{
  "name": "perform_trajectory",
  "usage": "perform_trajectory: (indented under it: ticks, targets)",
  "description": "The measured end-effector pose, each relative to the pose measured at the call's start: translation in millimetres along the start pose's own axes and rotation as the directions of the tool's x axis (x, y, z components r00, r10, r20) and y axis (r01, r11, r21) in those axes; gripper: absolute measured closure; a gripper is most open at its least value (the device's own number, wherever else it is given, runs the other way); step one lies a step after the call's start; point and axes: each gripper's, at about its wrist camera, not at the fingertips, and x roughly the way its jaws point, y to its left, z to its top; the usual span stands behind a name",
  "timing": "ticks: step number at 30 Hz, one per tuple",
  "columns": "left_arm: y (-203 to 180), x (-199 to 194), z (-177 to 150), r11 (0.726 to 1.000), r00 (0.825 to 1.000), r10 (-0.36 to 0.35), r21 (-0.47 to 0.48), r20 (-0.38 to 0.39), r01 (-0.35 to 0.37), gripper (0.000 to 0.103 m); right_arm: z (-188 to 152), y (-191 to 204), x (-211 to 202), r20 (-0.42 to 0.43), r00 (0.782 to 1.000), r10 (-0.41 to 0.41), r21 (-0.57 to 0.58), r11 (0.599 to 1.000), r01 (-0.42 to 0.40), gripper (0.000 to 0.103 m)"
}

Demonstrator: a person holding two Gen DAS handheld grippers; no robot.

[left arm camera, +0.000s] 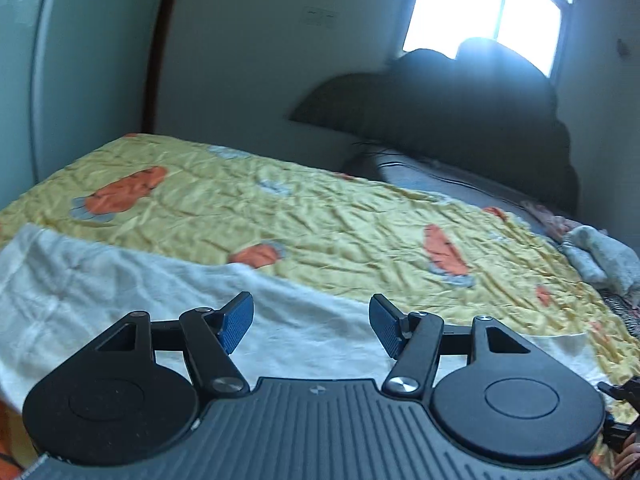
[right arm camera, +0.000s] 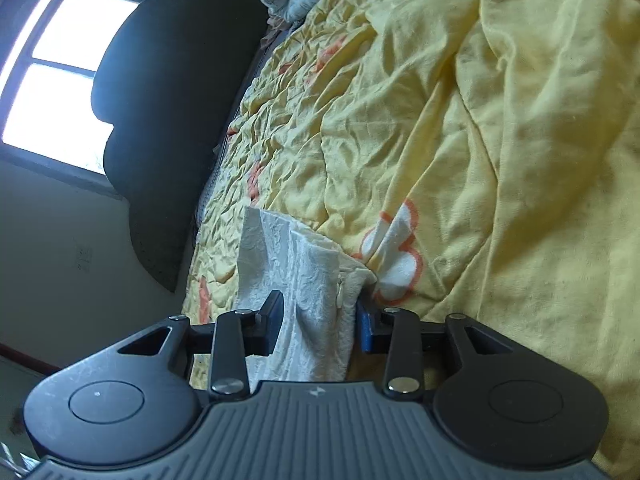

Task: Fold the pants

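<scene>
Early in the fold, I'd say: your right gripper (right arm camera: 318,322) pinches a bunched edge of the white pants (left arm camera: 120,292), which lie mostly flat on the yellow bedspread (left arm camera: 320,220), left gripper (left arm camera: 311,326) wide and empty above them, folds still to make.

You are in a home bedroom: a bed (left arm camera: 360,216) under a crumpled yellow bedspread (left arm camera: 320,220) with orange prints fills the frame's middle, a dark scalloped headboard (left arm camera: 460,120) stands at upper right below a bright window (left arm camera: 480,4), and a wall switch (left arm camera: 319,16) sits upper centre.
</scene>
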Motion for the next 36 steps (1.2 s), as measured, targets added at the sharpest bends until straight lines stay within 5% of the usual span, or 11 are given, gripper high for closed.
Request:
perform_trajectory:
  ticks: [6,9,16,19,25,28,30,33,36]
  targets:
    - [-24.1,0.0,-10.0,0.996,0.999,-0.038,0.082,0.0,0.038,0.032,-4.8,-10.7,-11.1,-0.074,0.996,0.047,0.093,0.995,-0.04,0.06]
    - [-22.2,3.0,-13.7,0.996,0.999,-0.03,0.079,-0.028,0.032,0.032,-16.4,2.3,-6.7,-0.14,0.99,0.021,-0.001,1.0,-0.022,0.055]
    - [-12.5,0.5,-13.2,0.998,0.999,-0.021,0.051,-0.044,0.023,0.031,5.1,-4.3,0.9,-0.047,0.997,0.056,0.105,0.993,-0.051,0.051]
    - [-8.8,0.4,-13.9,0.999,0.999,-0.019,0.043,-0.05,0.022,0.03,4.6,0.3,-0.6,-0.027,0.999,0.019,0.063,0.998,-0.017,0.052]
    - [-7.7,6.2,-14.1,0.998,0.996,-0.053,0.034,-0.069,0.055,0.03,0.9,-1.4,0.0,0.018,0.999,-0.032,0.033,0.999,0.032,0.08]
    - [-9.4,13.6,-11.4,0.995,0.99,-0.1,-0.005,-0.096,0.1,0.03,-5.9,18.8,3.2,0.043,0.996,-0.081,-0.149,0.985,0.087,0.085]
    - [-14.9,19.5,-9.5,0.991,0.985,-0.136,-0.022,-0.107,0.135,0.03,-25.2,55.1,1.8,0.095,0.989,-0.11,-0.419,0.897,0.139,0.087]
    - [-31.5,39.8,-6.9,0.959,0.942,-0.282,-0.089,-0.182,0.27,0.03,-92.0,109.6,-2.7,0.127,0.99,-0.065,-0.837,0.528,0.142,0.087]
    - [-61.7,66.2,-8.2,0.904,0.867,-0.427,-0.138,-0.258,0.404,0.03,-147.1,129.2,-1.4,0.075,0.997,-0.025,-0.968,0.239,0.079,0.087]
